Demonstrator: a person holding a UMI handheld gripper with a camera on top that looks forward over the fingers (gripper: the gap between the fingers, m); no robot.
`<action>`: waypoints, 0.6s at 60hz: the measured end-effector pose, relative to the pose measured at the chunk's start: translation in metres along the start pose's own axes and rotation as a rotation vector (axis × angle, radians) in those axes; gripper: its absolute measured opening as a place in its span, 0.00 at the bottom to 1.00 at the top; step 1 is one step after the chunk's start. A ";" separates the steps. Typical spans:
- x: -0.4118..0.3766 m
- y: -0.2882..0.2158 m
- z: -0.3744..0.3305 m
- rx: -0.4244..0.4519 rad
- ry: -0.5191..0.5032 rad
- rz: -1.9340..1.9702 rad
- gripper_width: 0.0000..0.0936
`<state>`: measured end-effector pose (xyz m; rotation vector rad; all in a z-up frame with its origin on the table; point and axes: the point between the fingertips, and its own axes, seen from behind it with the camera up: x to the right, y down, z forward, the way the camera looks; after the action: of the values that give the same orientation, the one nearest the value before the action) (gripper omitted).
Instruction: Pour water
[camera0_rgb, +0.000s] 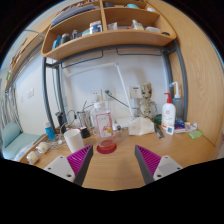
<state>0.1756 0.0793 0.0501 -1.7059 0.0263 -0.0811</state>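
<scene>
A clear plastic water bottle (103, 121) with a pale label stands on the wooden desk (112, 166), inside or just behind a shallow red dish (106, 147). A white mug (73, 139) stands to its left. My gripper (112, 165) is open, its magenta pads (77, 160) spread wide, with nothing between them. The bottle and red dish lie just ahead of the fingers, slightly left of the middle.
A white bottle with a red top (168, 113) stands at the right, next to a crumpled white cloth (142, 126) and a small plush figure (147, 101). Small items lie at the desk's left end (38, 153). A wooden shelf (110, 38) hangs above.
</scene>
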 end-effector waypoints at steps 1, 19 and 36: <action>0.004 0.000 -0.006 -0.002 0.010 0.001 0.92; 0.060 -0.012 -0.084 0.034 0.156 -0.126 0.92; 0.086 -0.024 -0.110 0.075 0.197 -0.120 0.92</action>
<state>0.2532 -0.0318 0.0919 -1.6184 0.0665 -0.3352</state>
